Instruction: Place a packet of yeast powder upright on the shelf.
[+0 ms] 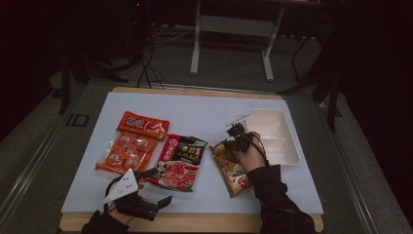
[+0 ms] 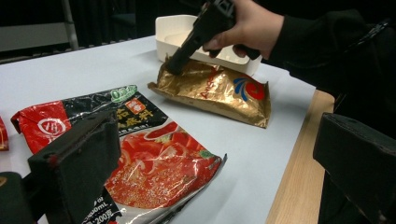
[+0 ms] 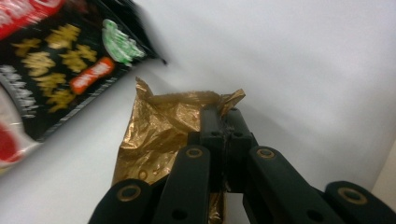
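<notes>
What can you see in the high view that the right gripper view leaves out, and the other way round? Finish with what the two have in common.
High view alone: the white tray, two orange packets, and the left gripper near the table's front edge. Right gripper view alone: a close look at the right gripper, jaws shut on the gold packet's crumpled top edge. Shared: the gold packet, the red-and-black packet and the white table top.

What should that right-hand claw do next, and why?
Probably lift the crinkled gold foil packet and carry it toward the white plastic tray: the right claw is already shut on the packet's top edge, and the tray sits just beside it.
</notes>
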`<state>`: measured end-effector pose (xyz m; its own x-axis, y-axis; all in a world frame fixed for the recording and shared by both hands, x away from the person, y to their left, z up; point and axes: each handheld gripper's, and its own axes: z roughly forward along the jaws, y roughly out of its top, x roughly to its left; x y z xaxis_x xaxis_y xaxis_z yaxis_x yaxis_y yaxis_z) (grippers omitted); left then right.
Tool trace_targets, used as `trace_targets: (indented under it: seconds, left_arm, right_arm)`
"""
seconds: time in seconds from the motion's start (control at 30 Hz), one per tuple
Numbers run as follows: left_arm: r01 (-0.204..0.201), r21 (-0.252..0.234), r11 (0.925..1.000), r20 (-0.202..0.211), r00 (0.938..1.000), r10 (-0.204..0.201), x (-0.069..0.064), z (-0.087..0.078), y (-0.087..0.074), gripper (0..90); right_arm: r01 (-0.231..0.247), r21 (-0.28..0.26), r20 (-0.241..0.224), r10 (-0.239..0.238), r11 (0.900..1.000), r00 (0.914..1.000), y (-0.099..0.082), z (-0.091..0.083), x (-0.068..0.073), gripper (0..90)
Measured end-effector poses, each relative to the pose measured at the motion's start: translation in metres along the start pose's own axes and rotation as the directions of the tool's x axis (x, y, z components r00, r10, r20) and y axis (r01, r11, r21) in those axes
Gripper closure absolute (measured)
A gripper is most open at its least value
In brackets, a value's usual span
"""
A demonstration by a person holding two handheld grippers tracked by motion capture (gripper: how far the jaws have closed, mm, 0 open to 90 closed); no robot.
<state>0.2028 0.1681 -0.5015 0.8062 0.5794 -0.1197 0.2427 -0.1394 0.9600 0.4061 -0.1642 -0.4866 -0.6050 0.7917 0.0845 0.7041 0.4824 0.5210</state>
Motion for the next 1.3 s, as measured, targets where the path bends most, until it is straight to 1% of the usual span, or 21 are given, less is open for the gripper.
trace_targets:
  seconds: [0.13,0.3,0.4,0.47,0.53,0.6,0.63,0.67,0.73,0.93,0.97,1.0,1.03,1.2,1.23,1.3]
  left_arm:
    - [0.001,0.004,1.0000,0.002,1.0000,-0.001,0.000,0.001,0.000,1.1]
    - [0.000,0.007,1.0000,0.000,1.0000,0.000,0.000,0.001,0.000,1.1]
    - [0.002,0.008,1.0000,-0.002,1.0000,-0.002,0.000,0.001,-0.001,1.1]
    - [0.002,0.007,1.0000,-0.002,1.0000,-0.002,0.000,0.001,-0.001,1.1]
    - [0.001,0.008,1.0000,-0.001,1.0000,-0.001,0.000,0.001,-0.001,1.1]
    - [0.000,0.009,1.0000,-0.002,1.0000,0.000,0.000,0.002,-0.001,1.1]
    - [-0.001,0.010,0.9999,-0.002,1.0000,0.001,0.000,0.002,-0.001,1.1]
    - [-0.001,0.010,1.0000,-0.001,1.0000,0.001,0.000,0.002,-0.001,1.1]
    - [-0.001,0.009,1.0000,-0.001,1.0000,0.001,0.000,0.002,-0.001,1.1]
    - [-0.001,0.011,0.9999,0.000,1.0000,0.001,0.000,0.002,-0.001,1.1]
    - [-0.001,0.011,0.9999,0.000,1.0000,0.001,0.000,0.002,-0.001,1.1]
    - [-0.001,0.011,0.9999,0.000,1.0000,0.001,0.000,0.002,-0.001,1.1]
    - [0.000,0.011,0.9999,0.000,1.0000,0.000,0.000,0.002,-0.001,1.1]
    - [0.003,0.010,1.0000,0.002,1.0000,-0.003,0.000,0.002,-0.001,1.1]
    - [0.002,0.010,1.0000,0.002,1.0000,-0.002,0.000,0.002,-0.001,1.1]
    - [0.002,0.010,1.0000,0.002,1.0000,-0.002,0.000,0.002,-0.001,1.1]
  right_arm:
    - [0.013,-0.056,-0.032,-0.014,0.9984,0.9994,-0.003,-0.012,0.001,89.9]
    - [0.020,-0.120,-0.080,-0.030,0.9926,0.9964,-0.004,-0.028,0.005,89.9]
    - [0.020,-0.150,-0.118,-0.038,0.9884,0.9923,-0.003,-0.037,0.010,89.9]
    - [0.035,-0.168,-0.130,-0.058,0.9851,0.9898,-0.003,-0.042,0.015,89.9]
    - [0.037,-0.189,-0.150,-0.066,0.9813,0.9865,-0.002,-0.048,0.019,89.9]
    - [0.043,-0.193,-0.152,-0.073,0.9804,0.9857,-0.001,-0.051,0.021,89.9]
    - [0.044,-0.212,-0.168,-0.081,0.9762,0.9825,0.000,-0.056,0.023,90.0]
    - [0.045,-0.215,-0.172,-0.083,0.9756,0.9817,0.000,-0.057,0.024,90.0]
    - [0.045,-0.236,-0.184,-0.090,0.9707,0.9789,0.001,-0.063,0.027,90.0]
    - [0.049,-0.287,-0.200,-0.110,0.9566,0.9737,0.006,-0.077,0.031,90.0]
    - [0.049,-0.287,-0.200,-0.110,0.9566,0.9737,0.006,-0.077,0.031,90.0]
    - [0.046,-0.297,-0.202,-0.110,0.9539,0.9732,0.007,-0.079,0.031,90.0]
    - [0.048,-0.312,-0.202,-0.116,0.9489,0.9725,0.009,-0.083,0.031,89.9]
    - [0.020,-0.354,-0.225,-0.106,0.9352,0.9685,0.013,-0.092,0.027,89.9]
    - [0.016,-0.362,-0.223,-0.103,0.9322,0.9694,0.014,-0.095,0.025,89.9]
    - [0.001,-0.374,-0.237,-0.096,0.9274,0.9668,0.016,-0.099,0.022,89.9]
